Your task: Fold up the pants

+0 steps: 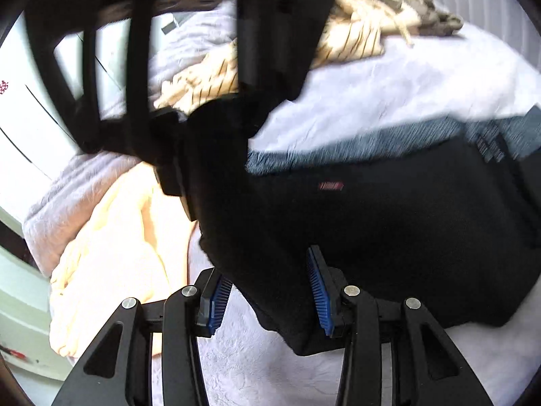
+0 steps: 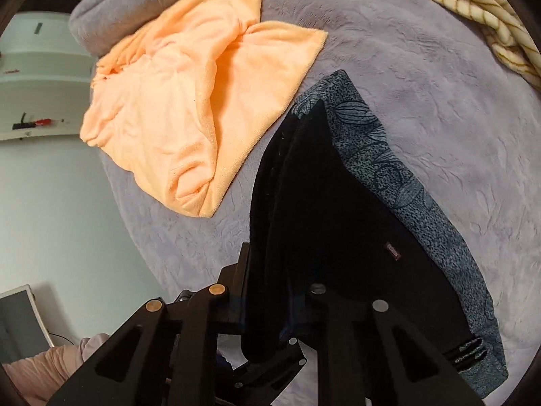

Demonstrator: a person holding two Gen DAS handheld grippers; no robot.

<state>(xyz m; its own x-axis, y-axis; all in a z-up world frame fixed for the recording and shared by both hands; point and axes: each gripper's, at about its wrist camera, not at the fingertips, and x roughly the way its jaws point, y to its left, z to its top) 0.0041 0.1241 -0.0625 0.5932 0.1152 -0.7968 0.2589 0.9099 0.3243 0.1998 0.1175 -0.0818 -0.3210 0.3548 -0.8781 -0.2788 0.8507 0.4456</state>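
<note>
My left gripper is spread wide around a fold of the black fleece pants; my right gripper clenches their edge.

The left gripper has matte black linkage arms with round silver pivot pins and ribbed blue finger pads. The right gripper shows the same black arms, two pins brass-coloured, two silver.
</note>
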